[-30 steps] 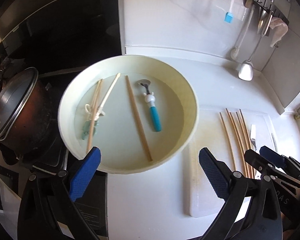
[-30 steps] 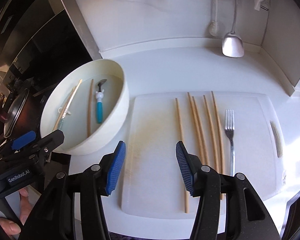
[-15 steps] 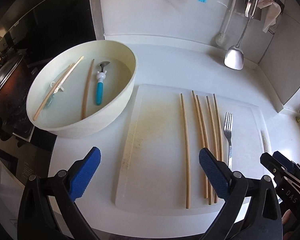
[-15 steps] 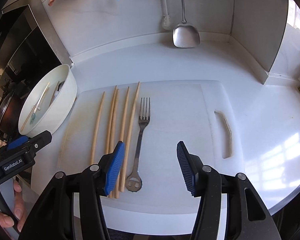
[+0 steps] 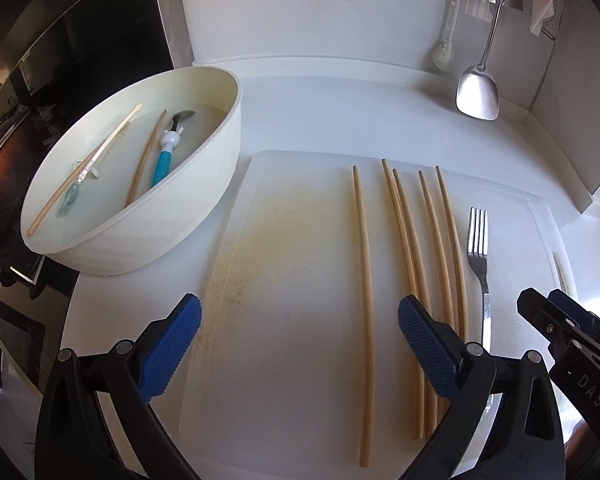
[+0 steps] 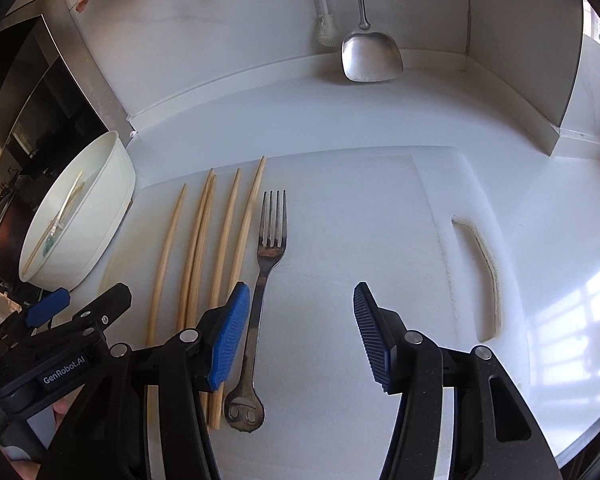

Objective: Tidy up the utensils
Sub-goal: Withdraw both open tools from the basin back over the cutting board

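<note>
Several wooden chopsticks (image 5: 410, 240) (image 6: 204, 240) lie side by side on a white cutting board (image 5: 292, 280) (image 6: 360, 220), with a metal fork (image 5: 480, 256) (image 6: 266, 280) to their right. A cream bowl (image 5: 188, 216) (image 6: 100, 236) left of the board holds more chopsticks (image 5: 144, 160), a blue-handled spoon (image 5: 164, 160) and a pale training chopstick set (image 5: 84, 168). My left gripper (image 5: 300, 344) is open and empty above the board's near left part. My right gripper (image 6: 300, 328) is open and empty above the board, just right of the fork handle.
A metal spatula (image 5: 478, 96) (image 6: 370, 56) and a white brush (image 5: 444, 56) (image 6: 326, 32) hang at the back wall. A dark stove with a pot (image 5: 4, 168) lies left of the bowl. The board's handle slot (image 6: 484, 272) is at its right side.
Both grippers have swung right, from facing the bowl to facing the cutting board. The left one has also drawn closer to the board. Both jaws stay open and empty.
</note>
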Demonstrator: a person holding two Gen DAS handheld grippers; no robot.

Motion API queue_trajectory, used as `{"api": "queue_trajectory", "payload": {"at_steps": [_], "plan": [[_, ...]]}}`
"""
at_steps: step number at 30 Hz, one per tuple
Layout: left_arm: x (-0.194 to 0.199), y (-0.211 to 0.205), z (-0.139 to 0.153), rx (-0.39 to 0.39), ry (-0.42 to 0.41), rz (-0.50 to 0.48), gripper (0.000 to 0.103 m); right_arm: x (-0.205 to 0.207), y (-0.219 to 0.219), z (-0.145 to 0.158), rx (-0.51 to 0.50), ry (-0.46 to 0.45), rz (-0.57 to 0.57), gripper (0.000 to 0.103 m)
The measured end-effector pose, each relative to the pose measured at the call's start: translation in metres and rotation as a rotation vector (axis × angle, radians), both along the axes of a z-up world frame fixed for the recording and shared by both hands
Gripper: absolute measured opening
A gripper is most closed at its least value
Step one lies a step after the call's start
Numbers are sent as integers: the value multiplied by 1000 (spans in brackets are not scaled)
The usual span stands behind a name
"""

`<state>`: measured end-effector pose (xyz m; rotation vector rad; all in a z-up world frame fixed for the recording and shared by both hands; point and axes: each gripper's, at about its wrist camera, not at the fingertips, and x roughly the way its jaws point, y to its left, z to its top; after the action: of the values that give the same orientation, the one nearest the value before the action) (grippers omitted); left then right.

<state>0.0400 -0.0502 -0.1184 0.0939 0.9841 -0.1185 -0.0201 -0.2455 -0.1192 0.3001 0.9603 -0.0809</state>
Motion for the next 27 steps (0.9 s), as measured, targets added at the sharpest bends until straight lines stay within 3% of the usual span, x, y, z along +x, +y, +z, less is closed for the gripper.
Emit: {"api": "queue_trajectory", "payload": {"at_steps": [15, 27], "plan": [[6, 0, -25, 0, -20, -9, 97, 12, 18, -18, -58, -10, 18, 52], [11, -11, -32, 23, -17, -11, 97, 18, 24, -21, -166, -11, 39, 52]]}}
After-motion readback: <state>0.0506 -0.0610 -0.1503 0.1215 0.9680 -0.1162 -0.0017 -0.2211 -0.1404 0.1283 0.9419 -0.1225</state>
